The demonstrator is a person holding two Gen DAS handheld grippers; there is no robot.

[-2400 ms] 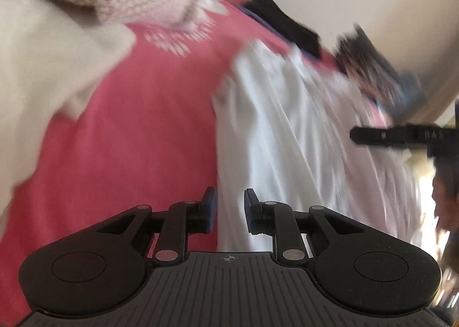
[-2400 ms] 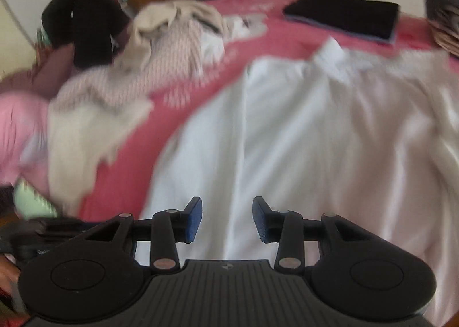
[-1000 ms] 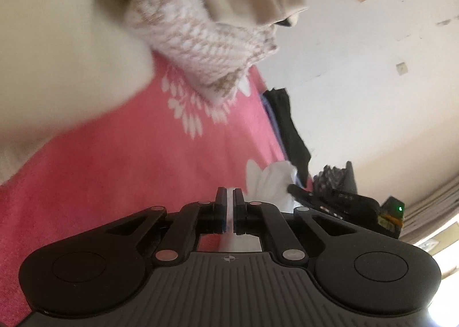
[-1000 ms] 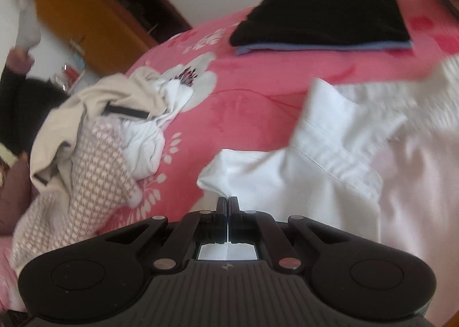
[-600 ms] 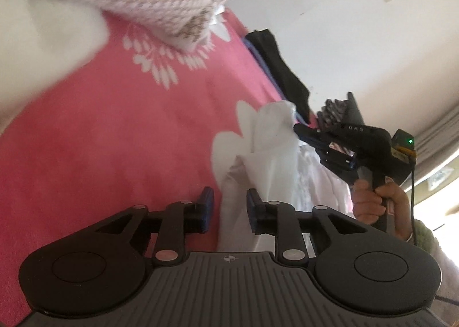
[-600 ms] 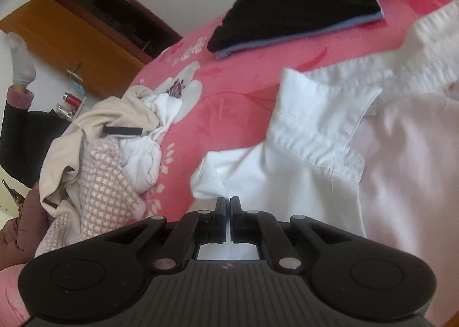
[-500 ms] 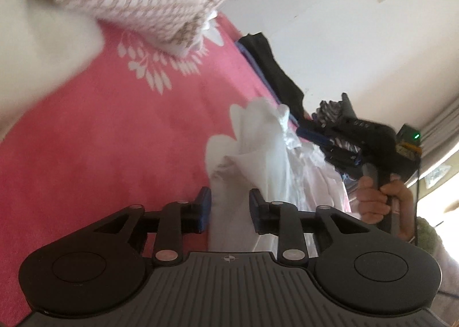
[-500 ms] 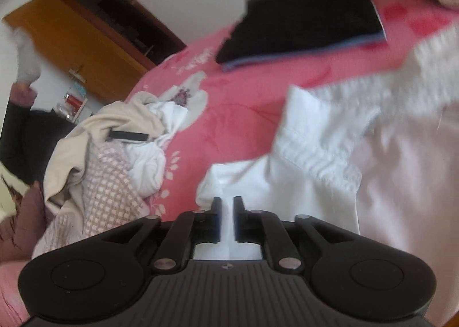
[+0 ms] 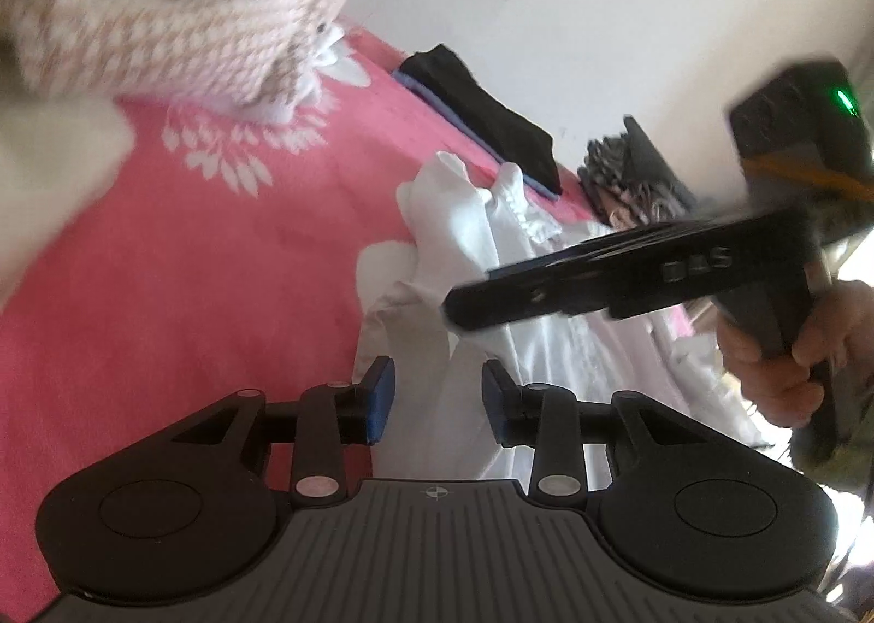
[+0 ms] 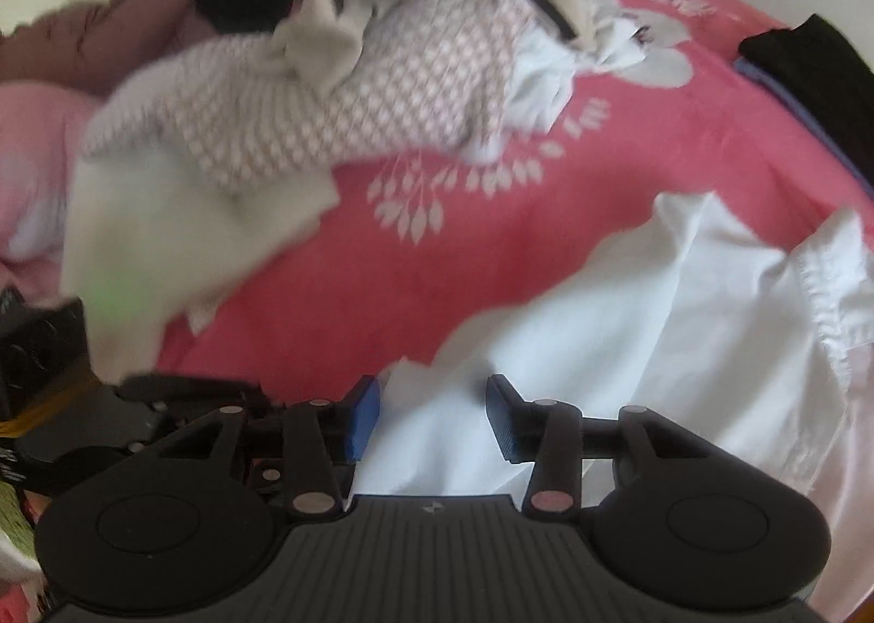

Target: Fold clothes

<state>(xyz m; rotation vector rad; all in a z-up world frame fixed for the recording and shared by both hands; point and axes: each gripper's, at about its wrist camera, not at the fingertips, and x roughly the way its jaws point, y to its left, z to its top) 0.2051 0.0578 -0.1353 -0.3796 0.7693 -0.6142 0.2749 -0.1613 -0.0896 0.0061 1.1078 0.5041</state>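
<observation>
One folded dark stack (image 9: 480,115) looks done at upper middle, but the white shirt (image 10: 628,328) lies rumpled with both grippers' jaws opening and gripping nothing, and the heap (image 10: 328,76) at upper left is untouched.

Bedspread (image 10: 491,262): deep pink, printed with white leaf sprigs and pale flowers.
Shirt (image 10: 628,306): plain white; a faint pink tint at its right edge.
Knit garment (image 10: 338,120): white with a small brownish diamond check.
Cream garment (image 10: 180,229): plain off-white.
Folded stack (image 9: 480,115): black on top, a blue layer under it.
Left gripper (image 9: 437,401): black body, blue pads.
Right gripper (image 10: 431,415): black body, blue pads.
</observation>
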